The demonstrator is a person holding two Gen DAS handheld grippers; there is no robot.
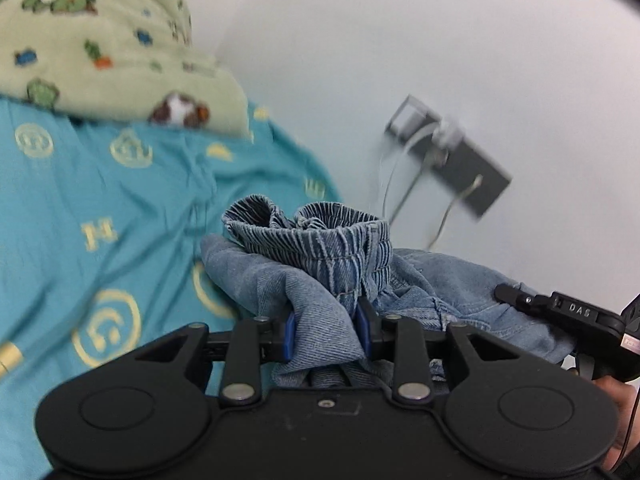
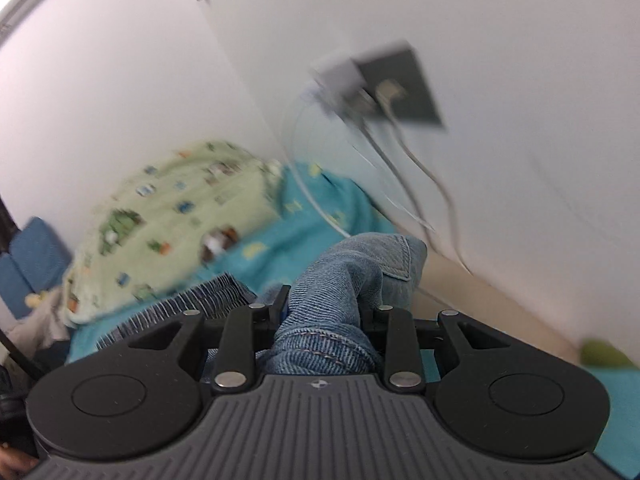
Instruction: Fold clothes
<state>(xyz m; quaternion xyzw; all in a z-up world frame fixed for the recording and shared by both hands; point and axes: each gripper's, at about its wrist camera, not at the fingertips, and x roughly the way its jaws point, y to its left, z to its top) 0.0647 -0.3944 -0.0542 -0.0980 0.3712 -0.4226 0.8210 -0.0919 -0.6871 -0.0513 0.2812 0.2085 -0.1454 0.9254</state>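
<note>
A pair of blue denim shorts with a gathered elastic waistband is held up over the teal bed sheet. My left gripper is shut on a bunch of the denim just below the waistband, its blue pads pressing the cloth. In the right wrist view my right gripper is shut on another bunch of the same denim shorts, near a stitched pocket edge. The right gripper also shows at the right edge of the left wrist view, beside the cloth.
A green patterned blanket lies heaped at the head of the bed, by the white wall. A grey wall socket plate with plugs and hanging cables sits just above the bed's far edge. A blue cushion is at far left.
</note>
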